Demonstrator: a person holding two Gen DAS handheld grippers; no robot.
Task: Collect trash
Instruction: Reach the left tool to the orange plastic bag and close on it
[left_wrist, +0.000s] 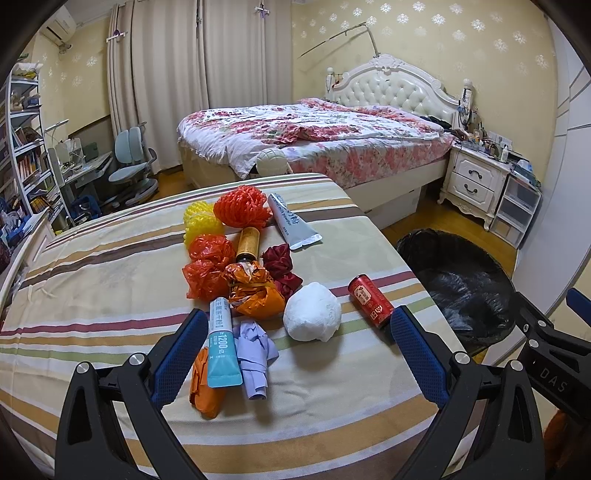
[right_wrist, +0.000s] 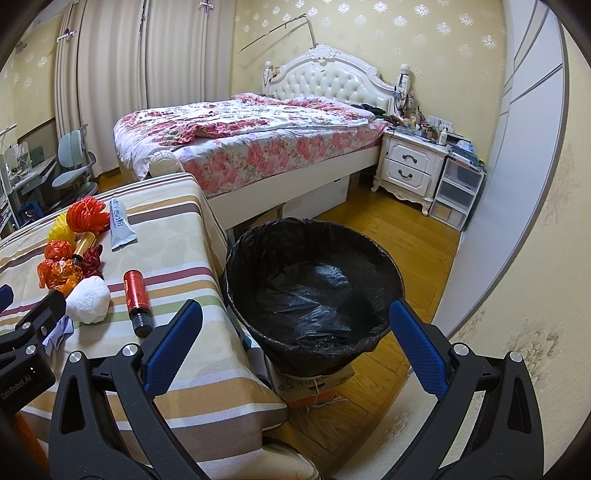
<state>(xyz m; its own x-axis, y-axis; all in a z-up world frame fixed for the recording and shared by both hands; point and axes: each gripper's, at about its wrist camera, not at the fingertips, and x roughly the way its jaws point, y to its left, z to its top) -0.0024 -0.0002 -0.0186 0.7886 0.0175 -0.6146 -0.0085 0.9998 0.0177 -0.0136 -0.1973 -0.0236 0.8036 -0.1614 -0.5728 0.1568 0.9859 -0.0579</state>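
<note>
— The fingers?
— Blue, dimpled pads; left gripper (left_wrist: 299, 347) and right gripper (right_wrist: 295, 343) both spread wide, empty.
— The trash?
— On the striped-cloth table (left_wrist: 92, 295): crinkled orange bags (left_wrist: 210, 269), a white paper ball (left_wrist: 312, 316), a red can (left_wrist: 370, 301), a sachet (left_wrist: 221, 343) reading "1200". The black-lined bin (right_wrist: 314, 288) stands just beside.

Between the open jaws of the left gripper (left_wrist: 299, 328), an orange wrapper (left_wrist: 205, 384) lies half hidden under a blue sachet (left_wrist: 221, 347). Beyond them, the brown bottle (left_wrist: 246, 243) has its cap end buried among crumpled bags. Past the right jaw, the bin (left_wrist: 458, 284) is partly covered by the right gripper's body.
</note>
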